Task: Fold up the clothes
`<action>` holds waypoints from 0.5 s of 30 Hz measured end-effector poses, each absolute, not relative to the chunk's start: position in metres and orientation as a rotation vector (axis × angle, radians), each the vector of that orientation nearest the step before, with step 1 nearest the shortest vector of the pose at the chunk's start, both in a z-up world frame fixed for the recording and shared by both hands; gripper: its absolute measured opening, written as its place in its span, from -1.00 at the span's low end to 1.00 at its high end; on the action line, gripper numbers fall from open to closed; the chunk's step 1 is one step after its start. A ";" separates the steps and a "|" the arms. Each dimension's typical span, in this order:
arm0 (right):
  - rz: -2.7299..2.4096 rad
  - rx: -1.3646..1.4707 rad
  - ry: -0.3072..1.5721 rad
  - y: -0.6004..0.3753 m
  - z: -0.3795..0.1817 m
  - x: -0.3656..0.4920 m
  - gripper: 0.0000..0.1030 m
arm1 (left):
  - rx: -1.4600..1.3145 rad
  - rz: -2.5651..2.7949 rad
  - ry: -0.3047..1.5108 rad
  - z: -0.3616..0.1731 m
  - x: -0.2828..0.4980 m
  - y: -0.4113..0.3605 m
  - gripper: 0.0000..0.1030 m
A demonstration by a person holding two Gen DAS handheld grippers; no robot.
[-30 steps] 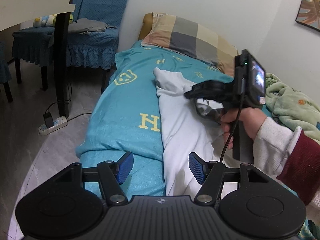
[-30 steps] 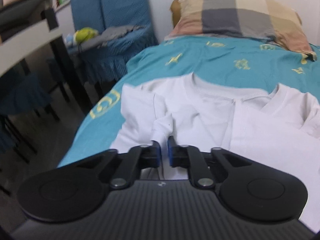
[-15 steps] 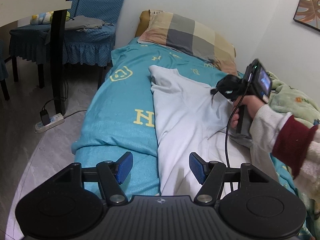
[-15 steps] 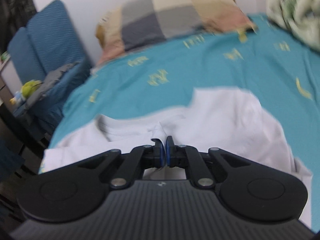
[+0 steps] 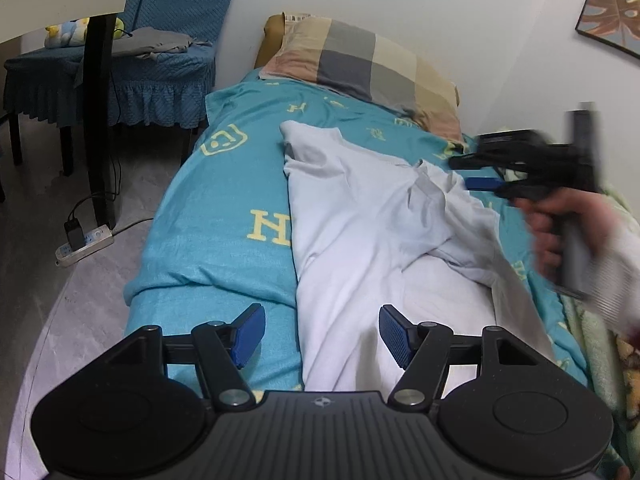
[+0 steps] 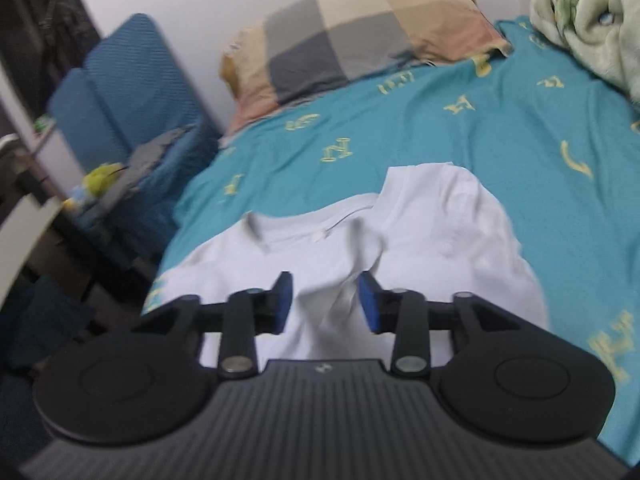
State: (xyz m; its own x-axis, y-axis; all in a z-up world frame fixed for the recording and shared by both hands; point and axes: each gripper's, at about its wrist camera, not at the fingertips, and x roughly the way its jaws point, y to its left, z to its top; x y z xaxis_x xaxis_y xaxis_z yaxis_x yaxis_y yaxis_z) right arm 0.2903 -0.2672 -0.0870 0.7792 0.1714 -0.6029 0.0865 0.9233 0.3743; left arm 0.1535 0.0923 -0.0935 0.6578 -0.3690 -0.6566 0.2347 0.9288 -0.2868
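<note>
A white shirt (image 5: 360, 240) lies lengthwise on the teal bedspread (image 5: 224, 200), with one side folded over onto the body. My left gripper (image 5: 322, 334) is open and empty, hovering over the shirt's near end at the foot of the bed. My right gripper (image 6: 324, 300) is open and empty just above the shirt (image 6: 400, 232), near its collar. In the left wrist view the right gripper (image 5: 476, 172) shows blurred at the far right, above the shirt's folded edge.
A plaid pillow (image 5: 372, 68) lies at the head of the bed against the wall. A green blanket (image 6: 588, 20) is bunched at the bed's far side. A blue-covered chair (image 5: 120, 64), a dark table leg (image 5: 98, 120) and a power strip (image 5: 84, 242) stand on the floor to the left.
My right gripper carried a pinch of shirt across to the right, then opened and let it go. The shirt's side now lies folded over. My left gripper stayed open.
</note>
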 end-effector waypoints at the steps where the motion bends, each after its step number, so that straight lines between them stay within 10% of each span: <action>1: 0.057 0.400 0.681 -0.267 -0.080 0.279 -0.20 | -0.176 -0.345 0.784 -0.094 0.153 0.090 0.28; 11: 0.135 0.377 0.658 -0.249 -0.018 0.096 -0.18 | -0.116 -0.377 0.802 -0.098 0.136 0.068 0.28; 15: 0.155 0.351 0.587 -0.242 -0.015 0.030 0.30 | -0.083 -0.356 0.807 -0.094 0.121 0.061 0.28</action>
State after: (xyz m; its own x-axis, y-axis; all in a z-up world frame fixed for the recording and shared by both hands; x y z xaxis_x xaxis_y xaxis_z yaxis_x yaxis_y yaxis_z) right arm 0.0301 -0.2419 -0.0146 0.8233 0.2411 -0.5139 -0.0435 0.9295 0.3662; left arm 0.1209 0.0610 -0.0942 0.6354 -0.3428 -0.6919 0.2797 0.9374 -0.2076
